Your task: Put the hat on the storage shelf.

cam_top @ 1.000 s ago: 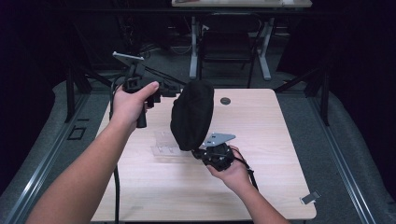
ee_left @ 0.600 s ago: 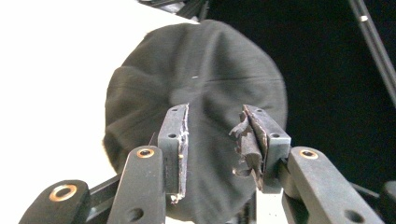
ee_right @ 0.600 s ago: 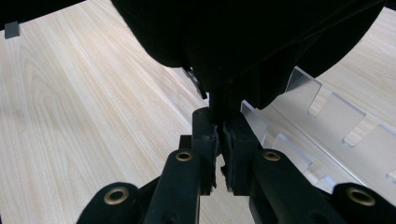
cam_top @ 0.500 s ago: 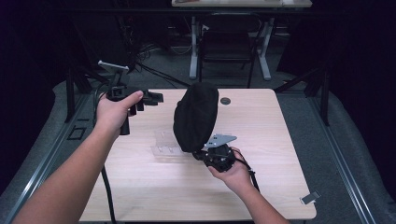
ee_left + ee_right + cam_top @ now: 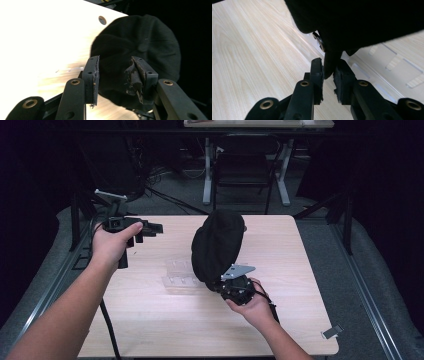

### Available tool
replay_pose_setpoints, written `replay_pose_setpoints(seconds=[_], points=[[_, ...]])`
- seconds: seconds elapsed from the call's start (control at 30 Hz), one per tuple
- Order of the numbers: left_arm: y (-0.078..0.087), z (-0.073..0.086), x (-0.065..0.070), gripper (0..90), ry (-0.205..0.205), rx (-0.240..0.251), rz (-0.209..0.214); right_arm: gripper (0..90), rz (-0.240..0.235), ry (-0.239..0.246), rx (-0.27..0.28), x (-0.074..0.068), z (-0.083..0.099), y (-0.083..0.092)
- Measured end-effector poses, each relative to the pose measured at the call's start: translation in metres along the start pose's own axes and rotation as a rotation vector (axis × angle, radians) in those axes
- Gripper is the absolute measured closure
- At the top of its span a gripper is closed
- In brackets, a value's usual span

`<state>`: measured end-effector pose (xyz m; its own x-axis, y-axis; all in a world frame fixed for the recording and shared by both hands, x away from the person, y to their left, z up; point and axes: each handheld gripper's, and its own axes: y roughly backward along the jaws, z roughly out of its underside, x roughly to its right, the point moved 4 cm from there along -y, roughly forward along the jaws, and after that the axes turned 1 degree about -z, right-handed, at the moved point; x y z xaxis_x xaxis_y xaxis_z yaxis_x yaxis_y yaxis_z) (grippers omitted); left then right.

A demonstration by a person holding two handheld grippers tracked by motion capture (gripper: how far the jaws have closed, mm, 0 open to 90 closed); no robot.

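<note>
Right gripper (image 5: pixel 227 282) pinches a strap of the black cap (image 5: pixel 216 245), which rises above it over the table (image 5: pixel 280 260). Left gripper (image 5: pixel 150 227), jaws parted and empty, hangs well apart; a clear tray (image 5: pixel 177 275) lies partly hidden behind the cap

High view: overhead, facing forward-down on table (image 5: pixel 280 320). Gripper views: close, along jaws. All three share black cap (image 5: pixel 216 245).
</note>
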<state>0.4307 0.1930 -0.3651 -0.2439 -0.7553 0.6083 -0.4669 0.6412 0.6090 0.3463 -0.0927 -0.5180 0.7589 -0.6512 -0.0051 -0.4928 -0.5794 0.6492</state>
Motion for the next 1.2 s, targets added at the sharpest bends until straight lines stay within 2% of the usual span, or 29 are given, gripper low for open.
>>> replay_pose_setpoints(seconds=[0.2, 0.37, 0.53, 0.73, 0.87, 1.07, 1.1, 1.2], points=[[0.002, 0.005, -0.015, 59.5, -0.011, -0.01, -0.045, 77.2, 0.001, -0.007, 0.011, 0.001, 0.003, 0.007], [0.004, 0.011, -0.024, 59.5, -0.034, -0.013, -0.092, 75.4, 0.015, 0.011, -0.007, 0.0, 0.008, 0.017], [0.004, 0.021, -0.033, 59.1, -0.068, -0.026, -0.131, 71.6, 0.047, 0.039, -0.02, 0.001, 0.016, 0.025], [-0.001, 0.038, -0.044, 59.1, -0.133, -0.067, -0.195, 67.5, 0.082, 0.05, -0.047, 0.002, 0.033, 0.036], [-0.005, 0.052, -0.052, 59.1, -0.161, -0.091, -0.203, 65.8, 0.113, 0.045, -0.064, 0.007, 0.047, 0.044], [-0.015, 0.076, -0.069, 59.2, -0.175, -0.121, -0.214, 57.3, 0.151, 0.046, -0.064, 0.017, 0.062, 0.054], [-0.017, 0.08, -0.073, 59.2, -0.172, -0.125, -0.211, 56.0, 0.16, 0.047, -0.063, 0.018, 0.064, 0.054], [-0.022, 0.092, -0.084, 59.0, -0.129, -0.12, -0.178, 51.2, 0.176, 0.049, -0.066, 0.025, 0.069, 0.057]])
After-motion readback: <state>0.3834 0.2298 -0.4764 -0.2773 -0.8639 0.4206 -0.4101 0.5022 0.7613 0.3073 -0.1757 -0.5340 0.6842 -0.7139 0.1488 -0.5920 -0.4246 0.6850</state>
